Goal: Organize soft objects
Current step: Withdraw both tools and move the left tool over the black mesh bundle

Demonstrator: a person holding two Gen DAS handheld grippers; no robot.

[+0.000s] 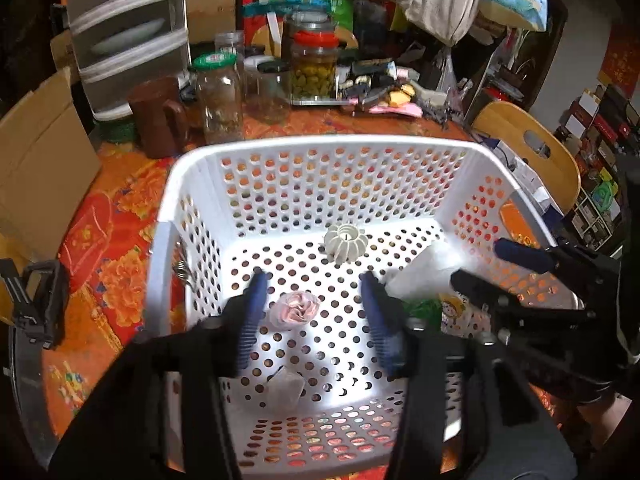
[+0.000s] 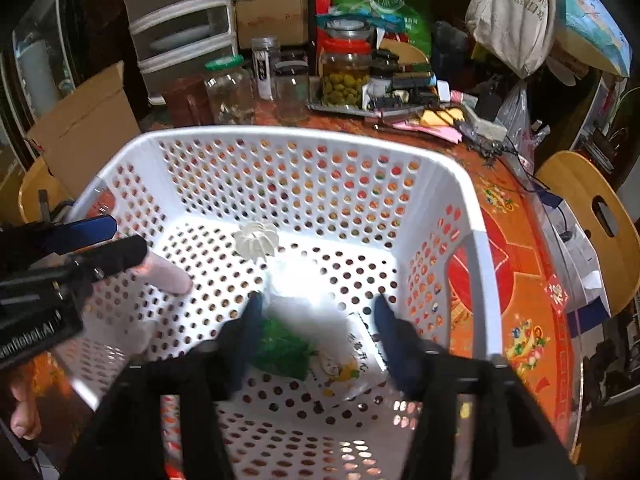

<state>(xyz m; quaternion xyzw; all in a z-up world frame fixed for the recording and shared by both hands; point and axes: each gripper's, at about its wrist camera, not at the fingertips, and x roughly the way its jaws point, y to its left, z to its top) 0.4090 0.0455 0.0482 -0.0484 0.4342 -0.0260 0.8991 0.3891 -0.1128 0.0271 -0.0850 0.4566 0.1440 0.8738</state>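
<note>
White perforated plastic laundry basket (image 1: 320, 148) sitting on an orange floral tablecloth (image 1: 120, 280), both grippers reaching down into it.

Left gripper (image 1: 314, 280) hanging over the basket floor, blue-padded jaws parted and gripping nothing. Directly between and below the pads: a crumpled pink and white soft bundle (image 1: 294, 309) lying loose on the floor. Nearer the camera, a small pale pouch (image 1: 285, 390) lying flat, partly hidden behind the gripper frame.

Right gripper (image 2: 318, 304) holding its jaws wide, pressing on nothing. Lying beneath, blurred: a white plastic bag (image 2: 304, 292) over something green and crinkly (image 2: 280, 348), plus a printed packet with a cartoon figure (image 2: 344, 368); whether touching the pads, impossible to tell.

Resting toward the far wall of the basket: a white ribbed, pumpkin-shaped object (image 1: 345, 242), well apart from both grippers.

Showing at the lower left of the right wrist view: a person's fingers (image 2: 24, 420).

Standing behind the basket: several glass jars, one with a green lid (image 1: 220, 96), one with a red lid holding green pickles (image 1: 313, 68), a brown mug (image 1: 158, 114), a white drawer unit (image 1: 128, 36), a cardboard box (image 1: 44, 160). Right of the table: a wooden chair (image 1: 532, 148).
</note>
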